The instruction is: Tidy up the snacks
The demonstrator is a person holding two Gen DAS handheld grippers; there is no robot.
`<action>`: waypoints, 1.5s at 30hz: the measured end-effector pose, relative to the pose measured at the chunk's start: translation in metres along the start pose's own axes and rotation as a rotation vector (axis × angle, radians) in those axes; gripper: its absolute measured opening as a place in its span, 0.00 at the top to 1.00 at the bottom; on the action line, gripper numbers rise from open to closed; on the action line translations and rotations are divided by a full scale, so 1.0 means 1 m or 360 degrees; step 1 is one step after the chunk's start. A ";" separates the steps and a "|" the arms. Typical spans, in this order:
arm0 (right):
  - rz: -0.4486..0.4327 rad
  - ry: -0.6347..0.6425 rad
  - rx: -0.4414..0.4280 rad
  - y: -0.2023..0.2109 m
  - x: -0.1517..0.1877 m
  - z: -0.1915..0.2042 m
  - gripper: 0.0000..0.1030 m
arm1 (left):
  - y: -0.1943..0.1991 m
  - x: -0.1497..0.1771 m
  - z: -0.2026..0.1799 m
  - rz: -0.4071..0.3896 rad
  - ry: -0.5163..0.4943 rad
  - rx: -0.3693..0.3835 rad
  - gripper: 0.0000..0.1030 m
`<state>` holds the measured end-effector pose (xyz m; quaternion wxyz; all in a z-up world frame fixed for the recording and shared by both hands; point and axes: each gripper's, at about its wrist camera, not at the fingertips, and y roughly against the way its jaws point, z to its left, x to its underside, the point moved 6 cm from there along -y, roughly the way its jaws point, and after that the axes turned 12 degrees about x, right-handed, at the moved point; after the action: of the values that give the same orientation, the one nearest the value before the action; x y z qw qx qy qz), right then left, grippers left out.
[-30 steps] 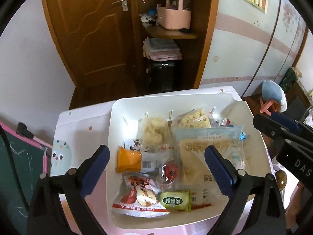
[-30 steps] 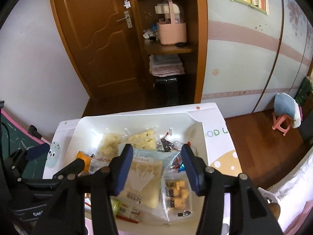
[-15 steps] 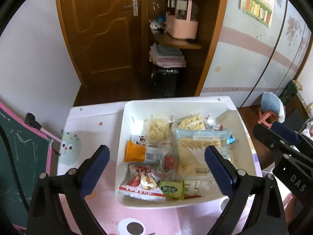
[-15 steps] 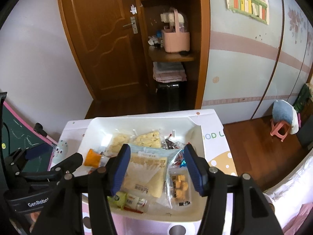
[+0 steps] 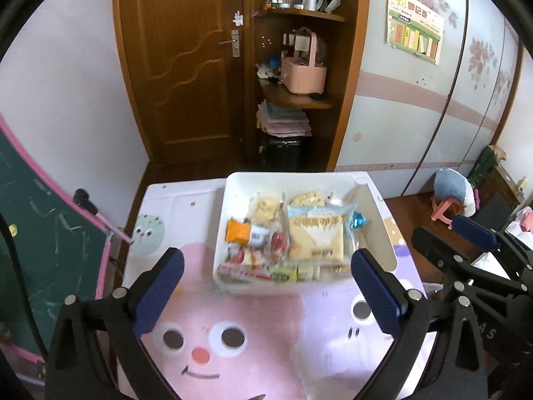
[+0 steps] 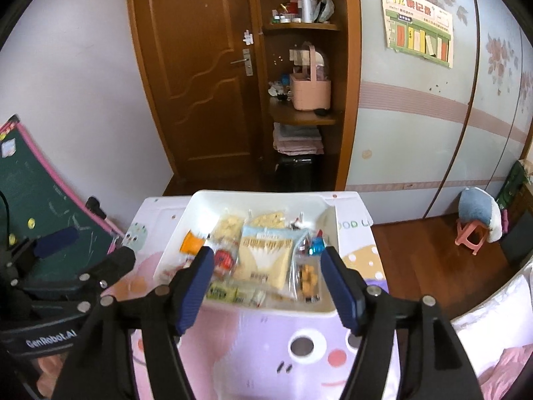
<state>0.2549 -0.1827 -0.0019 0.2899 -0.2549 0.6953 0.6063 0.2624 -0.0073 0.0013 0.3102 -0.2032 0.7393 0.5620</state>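
Observation:
A white bin (image 5: 233, 183) (image 6: 200, 203) full of snack packets stands at the far end of a small cartoon-printed table (image 5: 233, 350) (image 6: 299, 350). A large pale cracker pack (image 5: 314, 238) (image 6: 265, 256) lies in its middle, an orange packet (image 5: 238, 230) (image 6: 190, 244) at its left. My left gripper (image 5: 266, 293) is open and empty, above the table short of the bin. My right gripper (image 6: 266, 286) is open and empty over the bin's near rim. It also shows in the left wrist view (image 5: 466, 240). The left gripper shows in the right wrist view (image 6: 83, 250).
A green chalkboard (image 5: 40, 233) leans left of the table. Behind are a wooden door (image 5: 186, 60), shelves with a pink basket (image 5: 303, 73), and a sliding wardrobe (image 5: 433, 106). A pink stool with a blue cushion (image 5: 449, 196) stands at the right.
Both grippers have pulled back and up from the bin, so more of the table shows. Both stay open and empty. The snacks have not moved.

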 end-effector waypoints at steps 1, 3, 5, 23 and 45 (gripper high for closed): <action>-0.0006 0.0015 -0.0002 0.008 0.007 0.001 0.34 | 0.008 0.007 -0.002 -0.0008 -0.0001 -0.0007 0.01; -0.0017 0.0049 0.0001 0.024 0.023 0.001 0.34 | 0.025 0.023 -0.003 -0.0013 0.0000 -0.0034 0.01; -0.0036 0.0049 0.0007 0.038 0.036 0.001 0.34 | 0.042 0.042 -0.003 -0.0026 0.0010 -0.0055 0.01; 0.0002 -0.0079 -0.0078 0.118 0.162 0.013 0.31 | 0.123 0.176 -0.017 -0.0046 0.0016 -0.0112 0.01; 0.0044 -0.0019 -0.0066 0.110 0.185 0.022 0.31 | 0.101 0.195 -0.003 0.0040 0.0114 -0.0198 0.01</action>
<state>0.0494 -0.1465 -0.0595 0.2803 -0.2475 0.6843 0.6261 0.0547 0.0280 -0.0606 0.2632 -0.2327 0.7161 0.6031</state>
